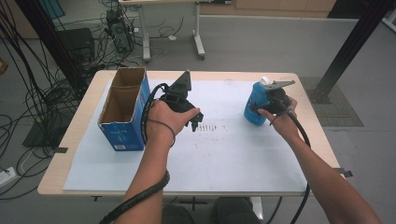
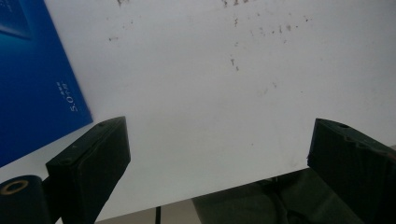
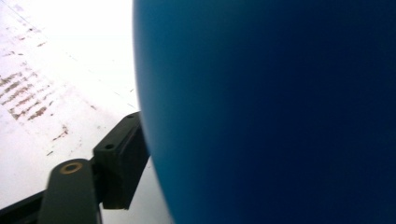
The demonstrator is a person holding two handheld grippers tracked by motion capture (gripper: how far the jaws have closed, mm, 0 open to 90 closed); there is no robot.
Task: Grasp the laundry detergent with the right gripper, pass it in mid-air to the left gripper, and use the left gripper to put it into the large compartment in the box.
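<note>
A blue bottle (image 1: 253, 100) with a white cap (image 1: 265, 80) stands on the white mat (image 1: 224, 154) at the back right. My right gripper (image 1: 264, 107) reaches it from the right. In the right gripper view the blue bottle (image 3: 280, 112) sits very close, and the one finger (image 3: 119, 158) on show lies against its side. The other jaw is hidden behind the bottle. My left gripper (image 1: 194, 120) hangs over the middle of the mat, beside an open blue carton (image 1: 122, 135). Its jaws stand wide apart around bare mat (image 2: 210, 70), with the left gripper (image 2: 217, 168) holding nothing.
The blue carton (image 2: 32, 84) stands at the mat's left edge, its cardboard inside showing. Dark scuff marks (image 1: 212, 127) dot the mat's middle. Beyond the wooden table (image 1: 84, 116) are floor cables, a desk frame (image 1: 198, 42) and a black post (image 1: 345, 51) at the right.
</note>
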